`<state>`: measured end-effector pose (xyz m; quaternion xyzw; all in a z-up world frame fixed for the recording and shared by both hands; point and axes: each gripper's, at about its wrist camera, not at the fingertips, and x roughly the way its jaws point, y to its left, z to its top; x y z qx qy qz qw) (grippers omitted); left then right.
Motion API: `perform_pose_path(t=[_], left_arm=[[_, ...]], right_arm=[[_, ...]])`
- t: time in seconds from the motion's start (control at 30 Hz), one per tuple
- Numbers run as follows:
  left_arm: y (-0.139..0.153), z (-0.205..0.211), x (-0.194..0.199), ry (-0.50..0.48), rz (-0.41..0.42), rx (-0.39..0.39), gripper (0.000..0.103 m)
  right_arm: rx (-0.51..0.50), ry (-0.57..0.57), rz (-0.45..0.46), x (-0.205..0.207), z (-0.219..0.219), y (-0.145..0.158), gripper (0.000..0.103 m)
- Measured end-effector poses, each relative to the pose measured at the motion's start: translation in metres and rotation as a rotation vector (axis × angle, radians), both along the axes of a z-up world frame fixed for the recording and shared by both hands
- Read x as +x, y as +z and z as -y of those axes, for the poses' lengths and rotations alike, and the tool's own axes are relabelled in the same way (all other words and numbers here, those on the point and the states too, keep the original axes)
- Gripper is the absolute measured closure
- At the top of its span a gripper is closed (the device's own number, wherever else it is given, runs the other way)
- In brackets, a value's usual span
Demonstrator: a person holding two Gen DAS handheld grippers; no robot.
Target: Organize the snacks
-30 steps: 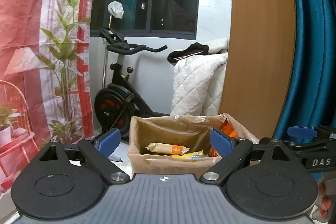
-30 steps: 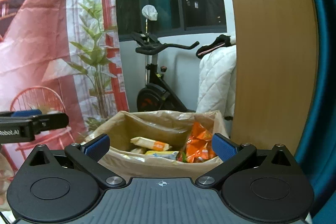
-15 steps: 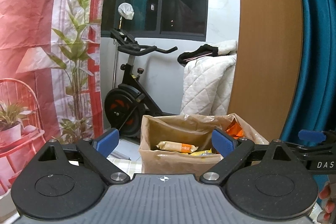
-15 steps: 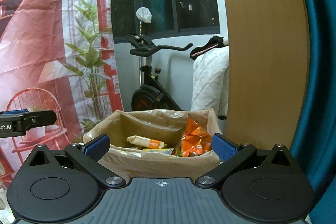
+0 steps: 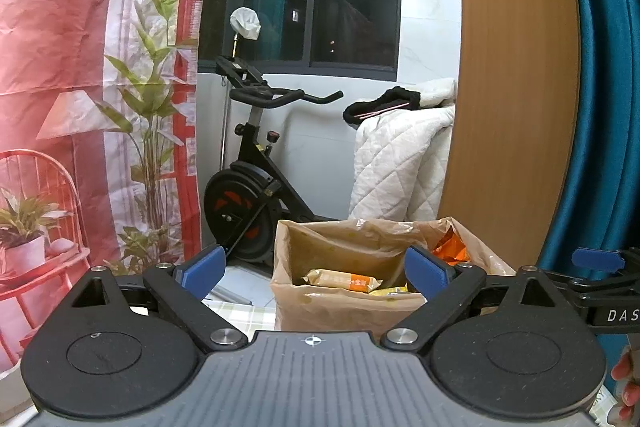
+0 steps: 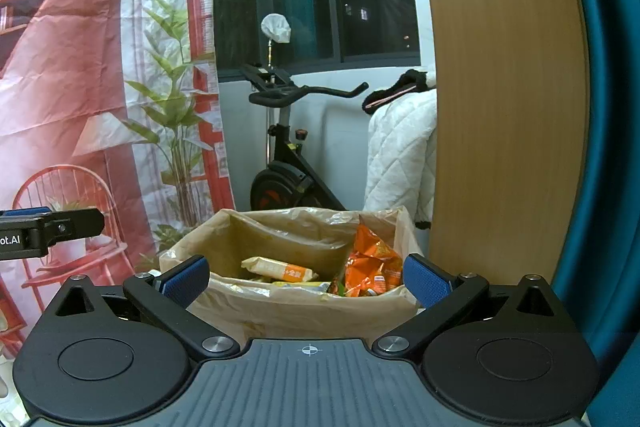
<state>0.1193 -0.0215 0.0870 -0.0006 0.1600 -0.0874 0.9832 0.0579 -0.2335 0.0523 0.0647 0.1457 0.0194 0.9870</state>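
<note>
Item: brown paper bag (image 6: 296, 307) w/ snacks, orange crisp pkt (image 6: 370, 263) & wafer bar (image 6: 276, 269), light, crushable, grip by pkt edges; left gripper (image 5: 316, 271) & right gripper (image 6: 306, 279) jaws apart, empty.

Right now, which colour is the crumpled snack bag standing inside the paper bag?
Orange; the crumpled snack bag shows best in the right wrist view.

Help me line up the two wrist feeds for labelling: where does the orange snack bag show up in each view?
Left wrist: the orange snack bag peeks over the lined box at its right rear corner, just above the left gripper's right fingertip.
Right wrist: the orange snack bag stands in the box's right part, lower centre-right, near the right gripper's right fingertip.
Shared landmark: the exercise bike behind the box.
</note>
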Motion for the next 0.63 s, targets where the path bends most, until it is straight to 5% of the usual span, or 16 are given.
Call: perform_pose_path(t=[0.63], left_arm=[[0.0004,0.0007,-0.0017,0.020,-0.001,0.006,0.005]], right_arm=[[-0.002,0.001,0.000,0.0001,-0.0006,0.0007,0.000]])
